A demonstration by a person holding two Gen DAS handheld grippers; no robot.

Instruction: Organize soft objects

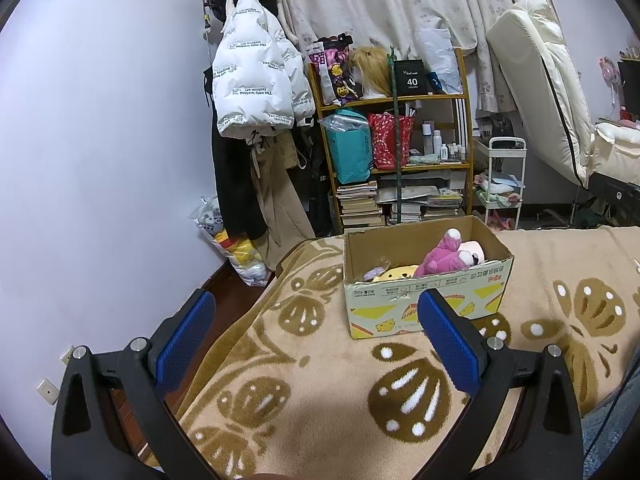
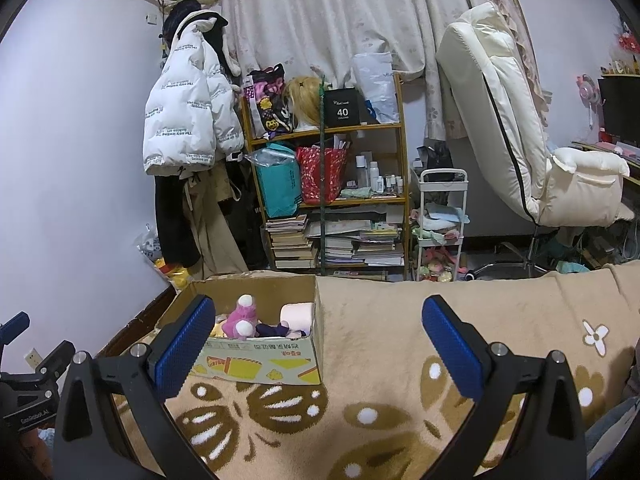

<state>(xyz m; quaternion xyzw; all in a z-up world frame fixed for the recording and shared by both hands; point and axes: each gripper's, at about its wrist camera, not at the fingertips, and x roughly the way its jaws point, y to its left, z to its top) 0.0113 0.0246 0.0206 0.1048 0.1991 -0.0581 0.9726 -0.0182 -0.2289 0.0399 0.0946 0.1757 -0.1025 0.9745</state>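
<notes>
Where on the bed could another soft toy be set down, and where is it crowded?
Free: the butterfly-patterned blanket to the right of the cardboard box, and the strip between the box and both open grippers, left and right. Crowded: the box itself, holding the pink plush, a yellow plush and others.

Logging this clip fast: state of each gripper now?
Left gripper: jaws open, holding nothing.
Right gripper: jaws open, holding nothing.
</notes>
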